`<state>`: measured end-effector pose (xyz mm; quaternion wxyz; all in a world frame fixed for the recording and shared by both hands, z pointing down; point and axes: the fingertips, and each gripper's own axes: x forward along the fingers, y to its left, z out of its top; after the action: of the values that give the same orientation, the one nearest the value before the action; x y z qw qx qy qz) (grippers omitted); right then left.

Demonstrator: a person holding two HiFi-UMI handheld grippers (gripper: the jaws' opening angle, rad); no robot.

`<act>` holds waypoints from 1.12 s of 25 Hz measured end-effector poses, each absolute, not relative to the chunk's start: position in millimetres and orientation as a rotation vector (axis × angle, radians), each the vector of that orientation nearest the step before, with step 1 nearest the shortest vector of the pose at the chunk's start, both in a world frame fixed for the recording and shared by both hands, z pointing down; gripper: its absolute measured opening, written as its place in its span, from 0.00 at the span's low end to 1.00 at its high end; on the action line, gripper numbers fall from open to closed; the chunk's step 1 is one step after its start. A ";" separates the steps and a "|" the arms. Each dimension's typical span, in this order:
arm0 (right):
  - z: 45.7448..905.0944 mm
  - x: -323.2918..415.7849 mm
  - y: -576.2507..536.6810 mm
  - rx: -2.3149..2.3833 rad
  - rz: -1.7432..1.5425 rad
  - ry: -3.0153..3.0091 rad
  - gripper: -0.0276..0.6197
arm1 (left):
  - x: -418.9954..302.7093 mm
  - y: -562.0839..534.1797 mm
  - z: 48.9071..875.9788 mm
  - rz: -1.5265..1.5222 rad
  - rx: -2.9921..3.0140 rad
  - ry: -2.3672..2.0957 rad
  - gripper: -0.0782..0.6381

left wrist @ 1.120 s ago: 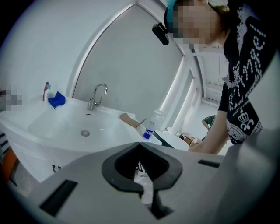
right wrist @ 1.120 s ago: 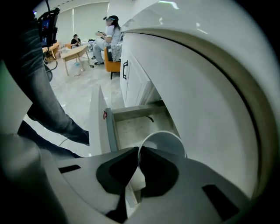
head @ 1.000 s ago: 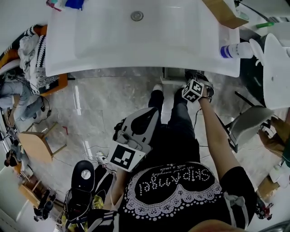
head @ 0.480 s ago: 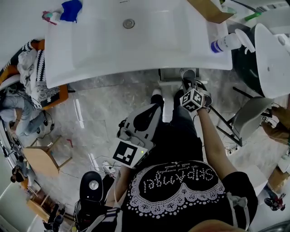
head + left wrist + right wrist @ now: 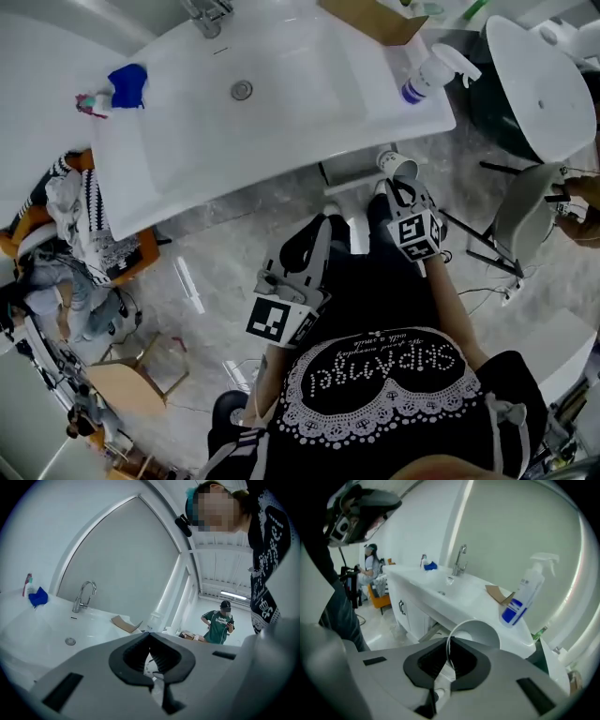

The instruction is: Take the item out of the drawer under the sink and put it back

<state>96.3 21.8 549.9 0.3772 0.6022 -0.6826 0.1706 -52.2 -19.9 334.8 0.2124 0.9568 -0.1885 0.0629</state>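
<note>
Right gripper [image 5: 401, 187] pinches the white paper cup [image 5: 398, 165] by its thin rim, at 2 o'clock in the head view, beside the sink [image 5: 300, 75]. Left gripper [image 5: 150, 637] has its jaws pressed together, empty. Risk: the rim buckles and the cup slips.

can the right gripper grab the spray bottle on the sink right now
Probably not yet. The right gripper has its fingers shut on the rim of a white cup, so it is occupied. The spray bottle itself stands in the open at the sink corner, nothing in front.
</note>
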 end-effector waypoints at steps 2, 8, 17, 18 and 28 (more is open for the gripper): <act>527.2 102.9 22.4 1.646 0.442 -1.742 0.08 | -48.0 -25.5 332.4 0.160 2.673 -0.508 0.12; 462.3 117.6 18.8 1.831 0.341 -1.767 0.08 | -25.7 -26.9 323.6 0.141 2.738 -0.429 0.12; 402.0 122.8 21.8 1.995 0.321 -1.862 0.08 | -21.9 -47.5 307.9 0.061 2.783 -0.482 0.12; 393.7 124.2 22.2 2.019 0.320 -1.878 0.08 | -24.2 -53.0 306.0 0.052 2.779 -0.507 0.12; 351.4 124.2 29.5 2.084 0.351 -1.922 0.08 | -97.6 -118.6 299.8 0.006 2.778 -0.843 0.12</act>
<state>124.2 29.5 351.4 0.1420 0.7222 -0.6659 0.1216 -97.6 -118.6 299.8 0.1190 0.9501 -0.2882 0.0019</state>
